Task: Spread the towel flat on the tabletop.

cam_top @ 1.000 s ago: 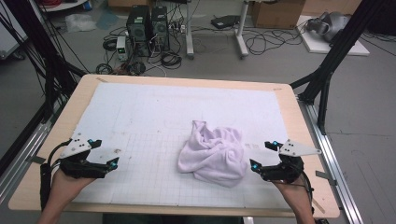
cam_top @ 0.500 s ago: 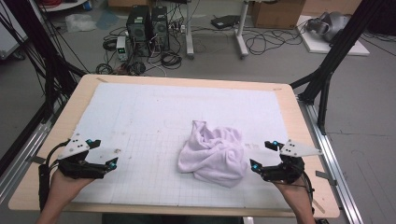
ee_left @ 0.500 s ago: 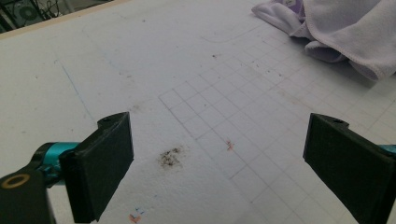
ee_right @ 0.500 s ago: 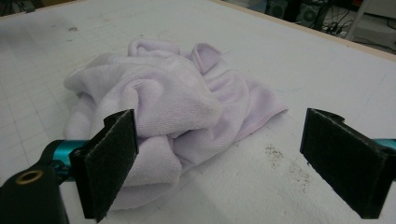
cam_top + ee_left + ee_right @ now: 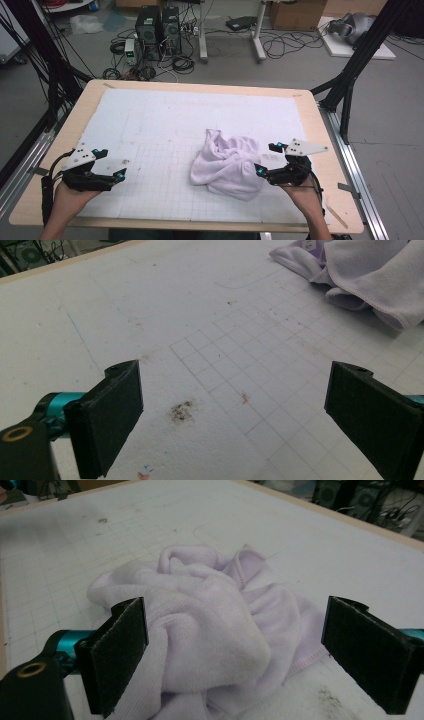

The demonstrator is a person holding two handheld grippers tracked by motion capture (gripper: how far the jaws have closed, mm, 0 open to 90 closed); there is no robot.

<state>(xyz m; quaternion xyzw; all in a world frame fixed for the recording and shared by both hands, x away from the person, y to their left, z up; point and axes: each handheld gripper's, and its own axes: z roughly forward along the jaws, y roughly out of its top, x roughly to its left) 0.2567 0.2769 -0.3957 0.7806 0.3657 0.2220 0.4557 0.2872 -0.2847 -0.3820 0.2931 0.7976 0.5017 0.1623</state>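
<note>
Your right claw (image 5: 264,171) sits at the right edge of the crumpled lilac towel (image 5: 227,162), jaws wide apart with the cloth bunched between them in the right gripper view. The towel lies right of centre on the white gridded mat (image 5: 165,125) covering the counter (image 5: 320,135). Your left claw (image 5: 116,176) rests near the mat's left front, jaws apart, well away from the towel.

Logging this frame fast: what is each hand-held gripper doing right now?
Left hand-held gripper: open, holding nothing.
Right hand-held gripper: open at the crumpled towel, not gripping it.
</note>
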